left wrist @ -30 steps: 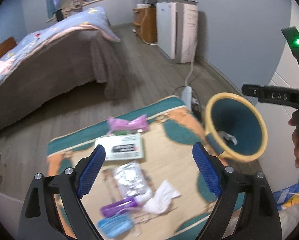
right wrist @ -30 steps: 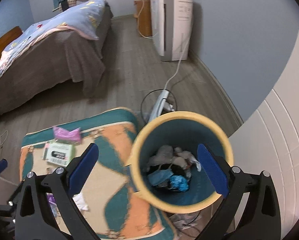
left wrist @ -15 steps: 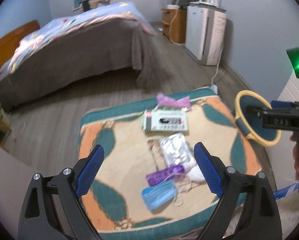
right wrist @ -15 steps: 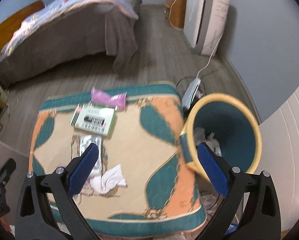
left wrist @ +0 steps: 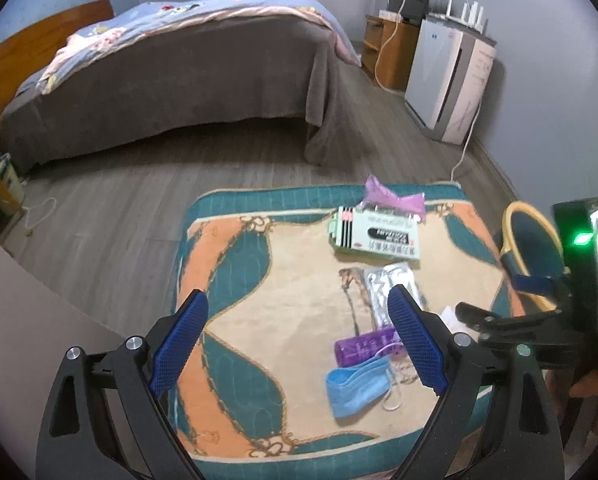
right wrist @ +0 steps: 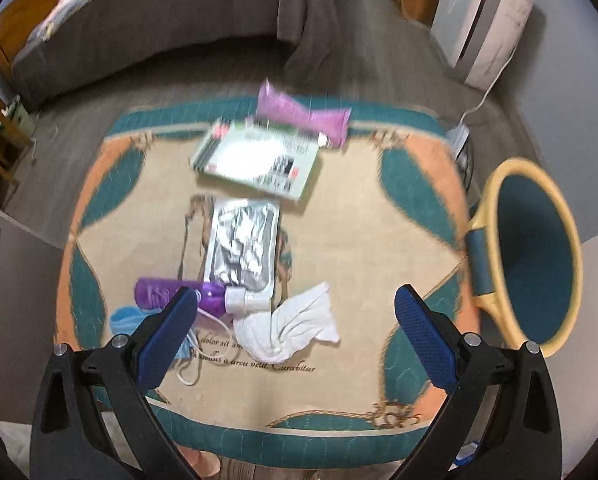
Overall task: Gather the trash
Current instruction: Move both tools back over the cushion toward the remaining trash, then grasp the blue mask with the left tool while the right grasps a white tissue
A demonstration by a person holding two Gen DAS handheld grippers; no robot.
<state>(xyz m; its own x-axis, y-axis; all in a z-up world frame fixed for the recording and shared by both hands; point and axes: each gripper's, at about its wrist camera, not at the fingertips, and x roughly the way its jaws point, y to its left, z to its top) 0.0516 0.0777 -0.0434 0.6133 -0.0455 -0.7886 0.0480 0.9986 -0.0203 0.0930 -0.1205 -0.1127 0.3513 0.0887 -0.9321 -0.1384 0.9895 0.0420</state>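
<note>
On the mat: 1 pink wrapper, 1 green box, 1 foil pack, 1 purple bottle, 1 white tissue, 1 blue mask. Right of frame: 1 bin. 2 grippers, both w/ jaws apart, nothing in them.

pouch: crinkled shiny foil | rug: matt cloth
</note>
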